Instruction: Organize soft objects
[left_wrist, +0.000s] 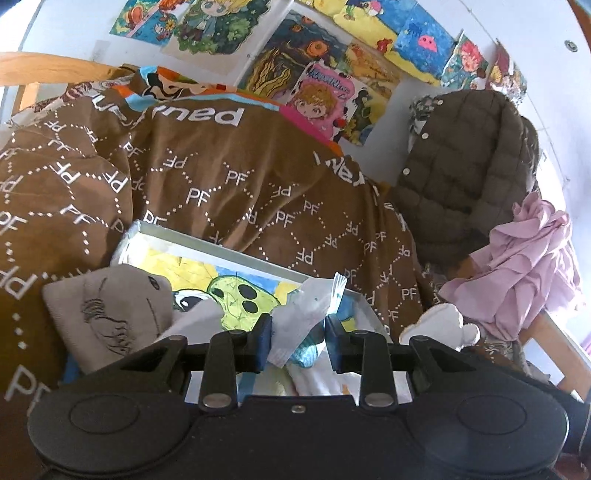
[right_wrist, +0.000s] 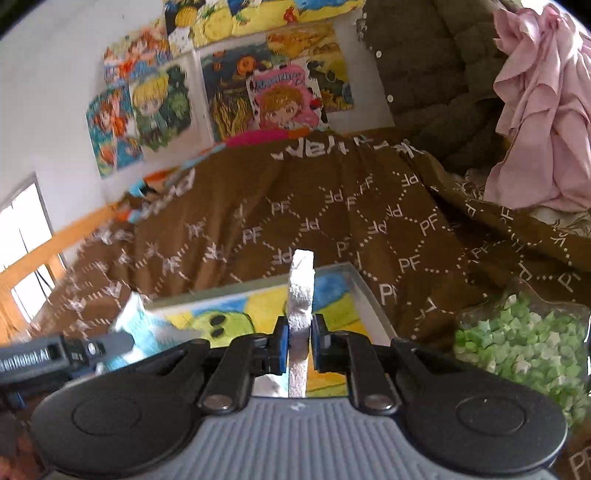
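Note:
In the left wrist view my left gripper (left_wrist: 299, 341) is shut on a crumpled white cloth item with teal print (left_wrist: 306, 314), held over a framed painting (left_wrist: 207, 273). A grey soft cushion with a line drawing (left_wrist: 107, 310) lies just left of the fingers. In the right wrist view my right gripper (right_wrist: 300, 343) is shut on a flat white fluffy piece (right_wrist: 302, 291), seen edge-on and standing upright above the same framed painting (right_wrist: 236, 317). The left gripper's body (right_wrist: 55, 354) shows at the left edge there.
A brown blanket with a PF pattern (left_wrist: 240, 184) covers the bed. A brown quilted jacket (left_wrist: 465, 162) and a pink garment (left_wrist: 528, 254) hang at the right. A white fluffy shape (left_wrist: 439, 326) lies below them. A bag of green paper stars (right_wrist: 517, 343) sits right. Posters (right_wrist: 280, 96) cover the wall.

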